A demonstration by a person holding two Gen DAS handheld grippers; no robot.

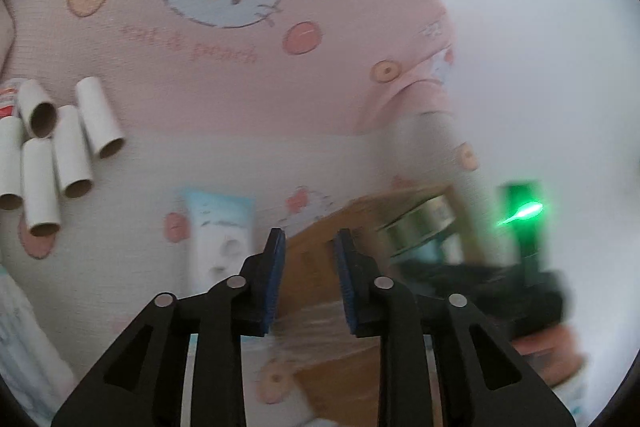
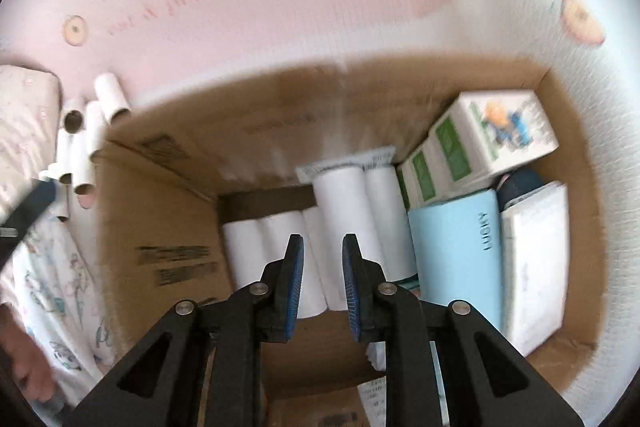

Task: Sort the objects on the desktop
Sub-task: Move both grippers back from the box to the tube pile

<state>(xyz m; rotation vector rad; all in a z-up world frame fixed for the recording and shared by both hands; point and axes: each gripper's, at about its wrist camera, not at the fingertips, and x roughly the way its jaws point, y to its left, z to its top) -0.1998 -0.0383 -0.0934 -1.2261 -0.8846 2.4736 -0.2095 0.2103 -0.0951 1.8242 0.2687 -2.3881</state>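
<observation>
Several white cardboard tubes (image 1: 60, 147) lie in a pile at the left on the pink cartoon-cat cloth; they also show in the right wrist view (image 2: 86, 143). A pale blue and white tube (image 1: 218, 239) lies just ahead-left of my left gripper (image 1: 309, 247), which is open and empty above the brown cardboard box's rim (image 1: 320, 239). My right gripper (image 2: 322, 255) is open and empty, hovering over the open cardboard box (image 2: 168, 211). Inside lie several white tubes (image 2: 340, 211), a green-and-white carton (image 2: 480, 143), a light blue case (image 2: 460, 255) and a white box (image 2: 536, 259).
A folded patterned cloth (image 2: 24, 115) sits at the left, and a printed white cloth (image 2: 60, 291) lies beside the box. The other gripper's body with a green light (image 1: 524, 211) shows at the right in the left wrist view. The bed's edge (image 1: 424, 83) drops off at the right.
</observation>
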